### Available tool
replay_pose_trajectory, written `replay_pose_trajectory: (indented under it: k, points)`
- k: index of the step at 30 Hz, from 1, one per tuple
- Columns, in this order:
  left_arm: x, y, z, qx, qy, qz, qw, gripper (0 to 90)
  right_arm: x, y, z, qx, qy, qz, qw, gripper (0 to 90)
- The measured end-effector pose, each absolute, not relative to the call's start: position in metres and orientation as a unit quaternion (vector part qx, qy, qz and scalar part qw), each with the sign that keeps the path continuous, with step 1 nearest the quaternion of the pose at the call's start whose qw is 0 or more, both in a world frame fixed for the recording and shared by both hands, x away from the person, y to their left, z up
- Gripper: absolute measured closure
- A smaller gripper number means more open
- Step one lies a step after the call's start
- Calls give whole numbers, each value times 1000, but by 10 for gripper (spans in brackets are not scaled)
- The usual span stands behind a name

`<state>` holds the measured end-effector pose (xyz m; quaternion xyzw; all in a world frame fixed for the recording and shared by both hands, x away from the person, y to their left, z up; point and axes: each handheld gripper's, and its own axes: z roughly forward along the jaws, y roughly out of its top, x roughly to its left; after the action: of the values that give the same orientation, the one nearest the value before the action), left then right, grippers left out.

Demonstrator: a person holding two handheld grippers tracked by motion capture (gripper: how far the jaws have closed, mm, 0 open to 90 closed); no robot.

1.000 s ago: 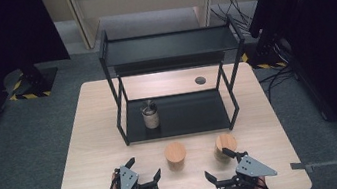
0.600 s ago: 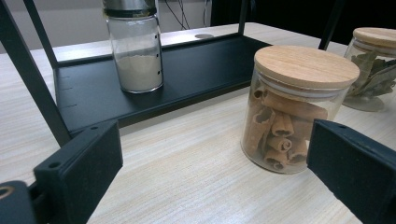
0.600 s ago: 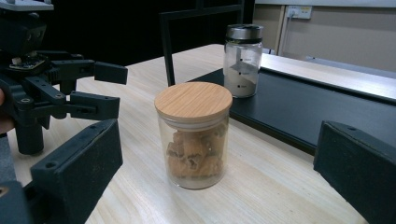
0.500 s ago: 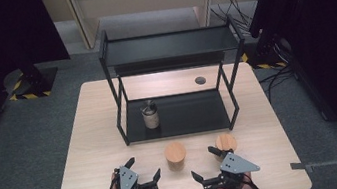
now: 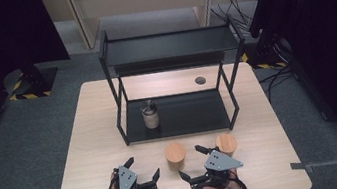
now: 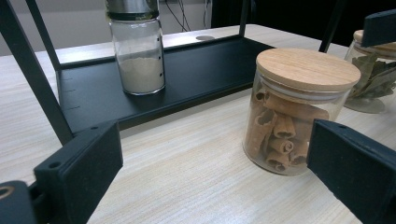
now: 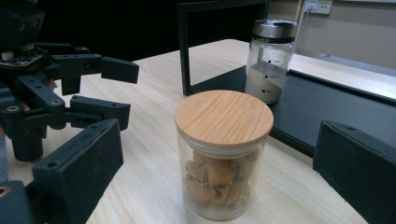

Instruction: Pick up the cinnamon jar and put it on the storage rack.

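A: While both grippers sit empty with jaws spread, worth noting the risks. Right gripper [image 5: 193,164] aimed at the cinnamon jar [image 5: 175,156], which stands on the table [image 5: 87,137] just in front of the black rack [image 5: 170,49]. Left gripper [image 5: 143,168] near that jar too, on its other side.

B: Likely trouble?

A: Glass wall, round and smooth: could slip or tip if pinched off-centre or up at the wooden lid [image 7: 224,117]. Lid looks only seated, so might lift off alone. Could also bump the second jar [image 5: 226,143] just beside.

B: Contents?

A: Cinnamon jar: rolled bark sticks, about half full. Second jar: dried leaves, lid likewise wooden. Shaker [image 5: 150,114] on the rack's lower shelf: pale powder, roughly half, metal cap.
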<state>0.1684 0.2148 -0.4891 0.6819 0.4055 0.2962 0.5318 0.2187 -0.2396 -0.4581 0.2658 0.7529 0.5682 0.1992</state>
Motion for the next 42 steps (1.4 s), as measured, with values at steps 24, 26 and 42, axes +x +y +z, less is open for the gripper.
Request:
replay_pose_trajectory:
  k: [24,26,42]
  points:
    - [169,216,-489,682,406,295,532,30,242,-205,-461,286,771,532,201,74]
    - [169,216,-489,682,406,295,532,30,243,-203,-461,284,774,529,202,90]
    - [169,216,-489,682,406,296,532,31,251,-193,-458,298,785,508,193,257]
